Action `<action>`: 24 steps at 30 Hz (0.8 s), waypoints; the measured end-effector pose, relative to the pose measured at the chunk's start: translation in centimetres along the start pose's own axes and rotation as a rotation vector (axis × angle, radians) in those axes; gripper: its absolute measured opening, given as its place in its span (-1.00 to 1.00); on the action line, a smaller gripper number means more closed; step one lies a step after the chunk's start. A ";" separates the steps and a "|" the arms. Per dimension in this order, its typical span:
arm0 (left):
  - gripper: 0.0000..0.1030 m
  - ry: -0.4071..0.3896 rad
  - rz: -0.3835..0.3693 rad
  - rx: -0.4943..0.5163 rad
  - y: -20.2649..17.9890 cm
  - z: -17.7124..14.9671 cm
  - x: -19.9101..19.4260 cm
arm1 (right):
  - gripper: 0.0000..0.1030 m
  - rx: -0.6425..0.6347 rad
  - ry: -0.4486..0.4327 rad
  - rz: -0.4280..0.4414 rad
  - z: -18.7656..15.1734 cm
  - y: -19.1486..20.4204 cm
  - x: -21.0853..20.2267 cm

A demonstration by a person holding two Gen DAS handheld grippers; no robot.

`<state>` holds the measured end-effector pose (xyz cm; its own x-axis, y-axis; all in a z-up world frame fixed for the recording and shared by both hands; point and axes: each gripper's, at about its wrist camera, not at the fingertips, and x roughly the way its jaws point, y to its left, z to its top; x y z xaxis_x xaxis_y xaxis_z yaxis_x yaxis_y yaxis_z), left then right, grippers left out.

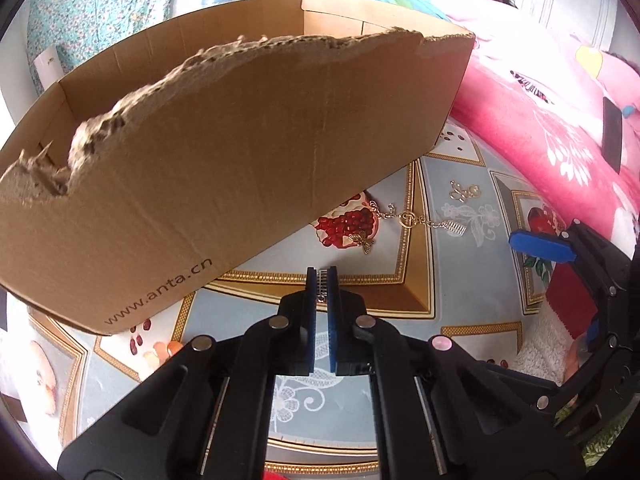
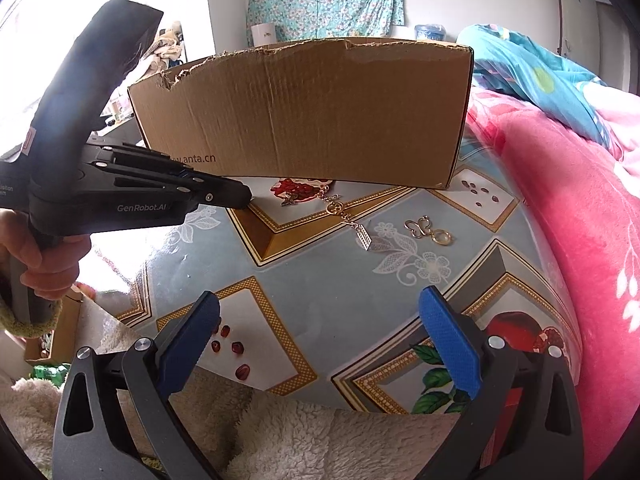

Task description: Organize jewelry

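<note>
A torn brown cardboard box (image 1: 224, 152) marked "www.anta.cn" stands on the patterned table (image 1: 448, 280); it also shows in the right wrist view (image 2: 312, 120). A gold chain with charms (image 1: 408, 222) lies by the box's front corner, also in the right wrist view (image 2: 340, 212). A small gold butterfly and ring piece (image 1: 464, 191) lies further right, also in the right wrist view (image 2: 430, 232). My left gripper (image 1: 321, 280) is shut on a small dark metal jewelry piece, held just short of the chain. My right gripper (image 2: 320, 320) is open and empty, back from the jewelry.
A pink blanket (image 2: 580, 208) edges the table's right side, with a blue quilt (image 2: 532, 76) behind. White fleece (image 2: 280, 440) covers the near edge. The left gripper body (image 2: 132, 192) reaches in from the left in the right wrist view.
</note>
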<state>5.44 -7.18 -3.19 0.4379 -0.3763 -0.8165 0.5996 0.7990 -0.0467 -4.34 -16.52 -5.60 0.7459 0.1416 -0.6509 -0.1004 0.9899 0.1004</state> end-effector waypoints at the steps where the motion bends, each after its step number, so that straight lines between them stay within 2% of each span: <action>1: -0.92 -0.010 -0.006 -0.019 0.2 -0.2 -0.2 | 0.88 0.010 -0.001 0.008 0.0 -0.2 -0.1; 7: -0.92 -0.070 -0.038 -0.115 1.1 -1.6 -1.8 | 0.86 0.057 0.012 0.040 0.9 -1.3 -0.3; 9: -0.92 -0.081 -0.035 -0.128 1.0 -1.9 -2.0 | 0.68 0.059 0.010 0.052 1.5 -1.7 -0.3; 14: -0.92 -0.101 -0.034 -0.148 1.1 -2.5 -2.5 | 0.00 0.054 0.049 0.058 3.1 -2.3 0.8; 17: -0.92 -0.106 -0.030 -0.141 1.0 -2.7 -2.7 | -0.24 0.033 0.062 0.045 3.6 -2.2 1.6; 21: -0.92 -0.109 -0.028 -0.127 0.8 -2.7 -2.6 | -0.39 0.013 0.078 0.022 3.8 -2.1 2.4; 24: -0.92 -0.110 -0.036 -0.127 0.7 -2.6 -2.4 | -0.61 -0.014 0.084 0.002 4.1 -2.0 2.7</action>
<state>3.04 -4.49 -2.81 0.4922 -0.4494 -0.7455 0.5300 0.8341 -0.1529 0.56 -18.11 -4.45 0.6879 0.1433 -0.7116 -0.1116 0.9895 0.0914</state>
